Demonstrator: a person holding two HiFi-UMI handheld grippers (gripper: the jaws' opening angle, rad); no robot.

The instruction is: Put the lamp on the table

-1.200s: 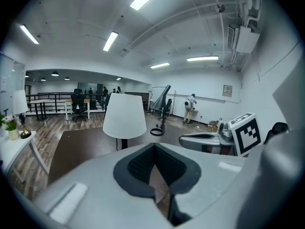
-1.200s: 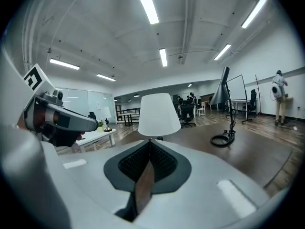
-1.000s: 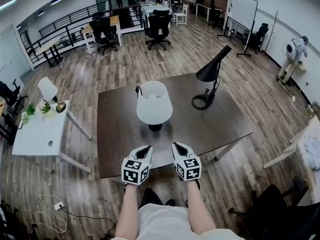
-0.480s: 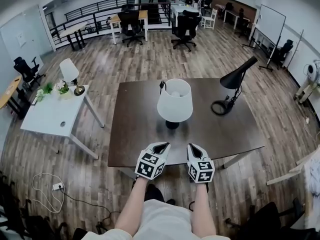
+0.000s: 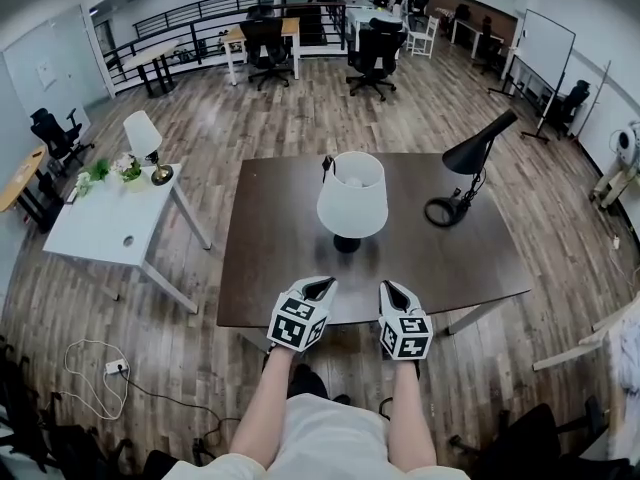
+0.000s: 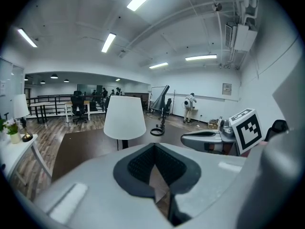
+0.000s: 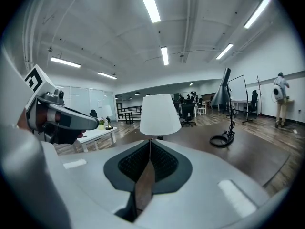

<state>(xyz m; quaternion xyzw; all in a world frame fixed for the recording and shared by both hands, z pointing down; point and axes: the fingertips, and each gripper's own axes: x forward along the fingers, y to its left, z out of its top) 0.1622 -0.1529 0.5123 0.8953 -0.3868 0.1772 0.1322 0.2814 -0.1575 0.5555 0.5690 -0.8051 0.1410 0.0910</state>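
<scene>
White-shaded lamp [image 5: 351, 200] is seen upright on the dark table [image 5: 270, 268]; the left gripper [image 5: 319, 287] and right gripper [image 5: 390, 289] are held closed and empty near its front edge.

The left gripper [image 5: 319, 286] and right gripper [image 5: 389, 288] are pale grey, black-padded, with black-and-white marker cubes; the person's clothing is whitish.

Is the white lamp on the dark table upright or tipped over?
Upright: the white lamp stands on the dark table, shade straight above its base.
</scene>
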